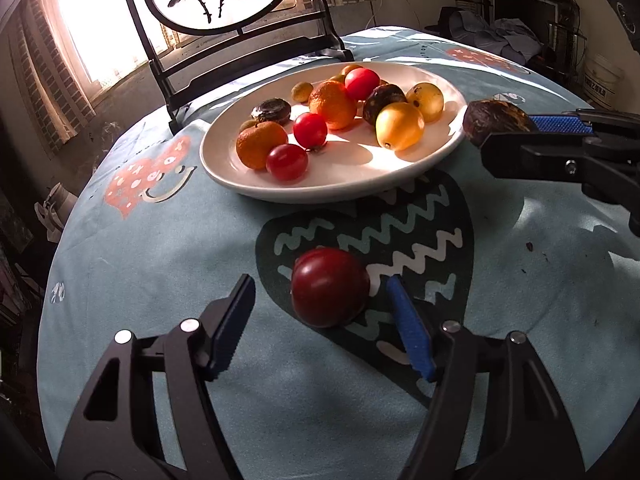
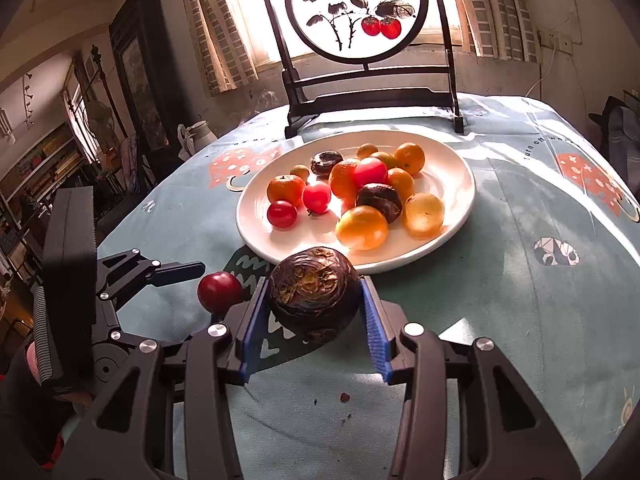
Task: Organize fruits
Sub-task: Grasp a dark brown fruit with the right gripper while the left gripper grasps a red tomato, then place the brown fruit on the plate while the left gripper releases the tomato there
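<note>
Black grippers (image 1: 320,292) (blue ribbed pads, silver screws)

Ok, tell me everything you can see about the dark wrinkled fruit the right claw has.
The dark wrinkled fruit is roundish, deep brown-purple, with a shrivelled, leathery-looking skin and yellowish patches on its facing side. It sits clamped between the blue ribbed pads of the right claw, one pad on each flank. It is held just short of the near rim of the white plate, seemingly above the blue tablecloth.

Fruit (image 2: 385,159) behind the pile (image 2: 362,178) seems partly hidden.
</note>
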Available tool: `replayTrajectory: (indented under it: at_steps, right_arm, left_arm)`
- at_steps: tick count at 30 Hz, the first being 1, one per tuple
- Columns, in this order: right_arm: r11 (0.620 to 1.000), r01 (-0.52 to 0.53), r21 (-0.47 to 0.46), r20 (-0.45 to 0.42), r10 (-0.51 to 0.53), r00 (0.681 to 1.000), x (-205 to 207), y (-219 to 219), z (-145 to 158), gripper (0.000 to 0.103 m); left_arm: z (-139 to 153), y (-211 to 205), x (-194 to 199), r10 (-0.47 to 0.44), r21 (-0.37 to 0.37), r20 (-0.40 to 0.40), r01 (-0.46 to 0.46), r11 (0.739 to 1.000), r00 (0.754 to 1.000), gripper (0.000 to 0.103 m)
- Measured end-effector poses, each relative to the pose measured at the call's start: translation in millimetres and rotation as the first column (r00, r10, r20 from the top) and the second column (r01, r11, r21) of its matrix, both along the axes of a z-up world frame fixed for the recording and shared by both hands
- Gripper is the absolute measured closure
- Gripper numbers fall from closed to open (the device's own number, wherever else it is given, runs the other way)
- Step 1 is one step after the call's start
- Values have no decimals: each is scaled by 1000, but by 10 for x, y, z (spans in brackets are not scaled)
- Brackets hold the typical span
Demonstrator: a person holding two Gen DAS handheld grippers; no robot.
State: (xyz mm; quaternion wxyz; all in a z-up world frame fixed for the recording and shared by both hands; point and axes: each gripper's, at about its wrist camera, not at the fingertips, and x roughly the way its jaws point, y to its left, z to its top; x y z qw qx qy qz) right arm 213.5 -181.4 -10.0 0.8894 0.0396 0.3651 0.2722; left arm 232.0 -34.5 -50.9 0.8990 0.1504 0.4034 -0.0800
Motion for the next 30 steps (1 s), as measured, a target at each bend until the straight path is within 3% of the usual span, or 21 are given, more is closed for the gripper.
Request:
replayTrajectory:
  at_steps: [6,9,15,22,26,30]
  right_arm:
    - [1000,-12,-13,7,12,1000,-27,40,7,58]
    - [1000,-7,-17,5,7,1000,-23,38,4,58]
    - [999,-6,-31,5,6,1000,-21,45,-20,58]
    - [998,-22,-51,-7,21,1000,-95,67,-81,58]
    - [999,-44,16,-24,45,999,-160,40,-47,58]
    - [996,-34,88,-18,36,999,-83,16,71,58]
  left_arm:
    - [-12,-51,34,11,8,-3,-11,1000,1000,34]
    - [-8,-73,16,-14,-12,-14,14,1000,1000,51]
    - [1,-77,-12,18,9,2,-18,1000,1000,63]
    - [35,-16,-122,47,-32,-5,-47,998,999,64]
    - [128,77,-207,34,-133,-40,-40,990,999,64]
    - [353,169,-143,34,-165,-9,-35,986,999,64]
